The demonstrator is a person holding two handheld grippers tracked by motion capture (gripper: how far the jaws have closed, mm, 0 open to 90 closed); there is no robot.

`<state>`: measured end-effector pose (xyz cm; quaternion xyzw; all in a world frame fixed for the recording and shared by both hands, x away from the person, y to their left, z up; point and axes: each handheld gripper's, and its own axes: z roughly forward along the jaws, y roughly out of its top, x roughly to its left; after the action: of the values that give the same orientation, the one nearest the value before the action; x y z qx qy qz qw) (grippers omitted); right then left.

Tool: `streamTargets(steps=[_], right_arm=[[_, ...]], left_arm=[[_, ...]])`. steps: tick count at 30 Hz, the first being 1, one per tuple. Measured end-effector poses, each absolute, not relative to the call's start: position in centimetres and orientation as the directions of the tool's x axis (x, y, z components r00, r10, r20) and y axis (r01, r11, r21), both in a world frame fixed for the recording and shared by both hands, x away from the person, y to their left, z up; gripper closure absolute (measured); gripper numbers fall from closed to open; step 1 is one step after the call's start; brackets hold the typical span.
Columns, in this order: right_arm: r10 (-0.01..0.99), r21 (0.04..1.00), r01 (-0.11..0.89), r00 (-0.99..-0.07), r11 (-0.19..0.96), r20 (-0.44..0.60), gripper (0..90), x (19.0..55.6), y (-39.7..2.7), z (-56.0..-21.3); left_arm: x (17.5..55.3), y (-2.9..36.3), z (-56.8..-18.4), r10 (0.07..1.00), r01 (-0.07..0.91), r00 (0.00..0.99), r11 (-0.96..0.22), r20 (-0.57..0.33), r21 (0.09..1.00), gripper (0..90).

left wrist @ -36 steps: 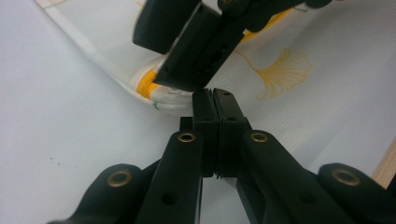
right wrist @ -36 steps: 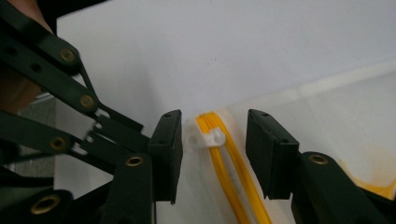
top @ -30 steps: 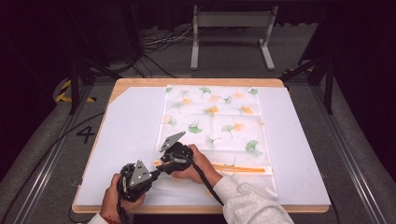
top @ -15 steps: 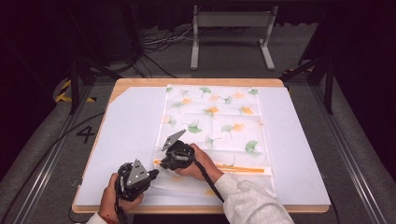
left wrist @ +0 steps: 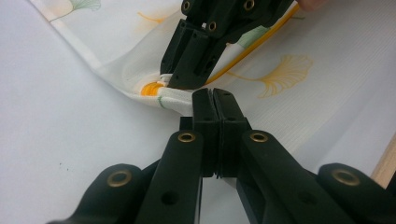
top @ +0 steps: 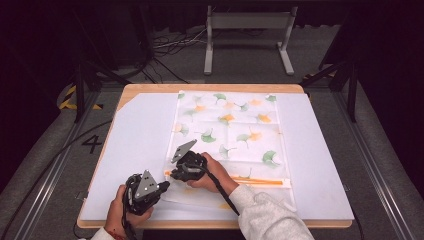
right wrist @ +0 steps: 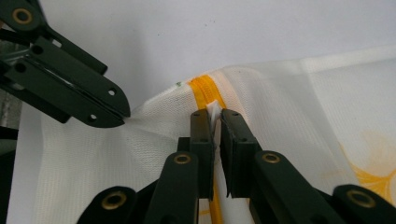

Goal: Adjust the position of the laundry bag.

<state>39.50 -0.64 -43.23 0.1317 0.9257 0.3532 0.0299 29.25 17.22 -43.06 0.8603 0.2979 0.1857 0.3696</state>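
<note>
The work in hand looks like opening the zip of a flat mesh bag [top: 230, 135] printed with green and orange leaves, and by the look of things it has barely begun: the orange zipper [top: 260, 181] runs as one closed line away from the right tool [top: 172, 172] toward that hand's far side, so the whole pull along the bag's near edge is, I judge, still to do. What seems done is the setting of both grips at the bag's near left corner. The right tool [right wrist: 215, 114] has just been closing, and its jaws now stand narrow with a small white tab, probably the zipper pull [right wrist: 214, 110], pinched between the tips right at the end of the orange strip [right wrist: 205, 88]. The left tool [left wrist: 215, 100] sits just beside it, almost tip to tip, with its jaws fully together; in its own view the tips lie on the folded corner of the bag [left wrist: 175, 98], and in the right gripper view they seem to nip the cloth edge [right wrist: 135, 116], though how much fabric is caught I cannot tell. In the high view the left tool [top: 162, 186] lies close in front of the person, a little nearer than the right one, and the bag lies flat on the white sheet [top: 135, 145] covering the counter [top: 150, 88], stretching away beyond both tools.
</note>
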Motion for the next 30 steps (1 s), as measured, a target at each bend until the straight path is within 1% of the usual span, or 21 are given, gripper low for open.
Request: streamTargets(steps=[2, 5, 6, 8, 11, 13, 19, 24, 27, 30], right_arm=[[0.261, 0.66, 0.212, -0.965, 0.721, 0.025, 85.0, 39.3, -0.5, -43.2], [0.259, 0.662, 0.227, -0.964, 0.714, 0.05, 84.6, 39.6, -0.8, -43.2], [0.263, 0.667, 0.234, -0.963, 0.707, 0.059, 80.9, 39.7, -0.9, -43.2], [0.277, 0.667, 0.253, -0.958, 0.7, 0.072, 79.8, 39.9, -1.3, -43.1], [0.268, 0.668, 0.253, -0.96, 0.7, 0.083, 84.8, 40.0, -1.5, -43.2], [0.253, 0.666, 0.239, -0.964, 0.707, 0.077, 90.0, 39.9, -1.5, -43.2], [0.251, 0.657, 0.219, -0.967, 0.721, 0.046, 90.0, 39.8, -1.4, -43.1], [0.246, 0.661, 0.193, -0.969, 0.725, 0.012, 90.0, 39.7, -1.6, -42.8], [0.253, 0.665, 0.191, -0.967, 0.722, 0.002, 90.0, 39.7, -1.7, -42.6], [0.259, 0.659, 0.19, -0.966, 0.728, -0.007, 90.0, 39.5, -1.8, -42.7]], left_arm=[[29.2, 17.3, -43.0, 0.649, 0.377, 0.755, -0.546, 0.094, 0.748, 88.5], [29.3, 17.4, -43.0, 0.651, 0.378, 0.754, -0.545, 0.094, 0.748, 88.5], [29.3, 17.4, -43.0, 0.651, 0.378, 0.753, -0.545, 0.094, 0.748, 88.6], [29.3, 17.5, -43.0, 0.652, 0.379, 0.753, -0.544, 0.092, 0.749, 88.6], [29.3, 17.4, -43.0, 0.649, 0.377, 0.755, -0.548, 0.095, 0.747, 88.6], [29.3, 17.4, -43.0, 0.648, 0.377, 0.756, -0.548, 0.094, 0.747, 88.5], [29.3, 17.5, -42.9, 0.649, 0.377, 0.755, -0.547, 0.093, 0.747, 88.6], [29.4, 17.9, -42.7, 0.67, 0.382, 0.737, -0.524, 0.092, 0.761, 88.6], [29.5, 18.1, -42.6, 0.673, 0.384, 0.735, -0.512, 0.081, 0.768, 88.6], [29.4, 18.0, -42.5, 0.678, 0.382, 0.73, -0.511, 0.089, 0.77, 88.6]])
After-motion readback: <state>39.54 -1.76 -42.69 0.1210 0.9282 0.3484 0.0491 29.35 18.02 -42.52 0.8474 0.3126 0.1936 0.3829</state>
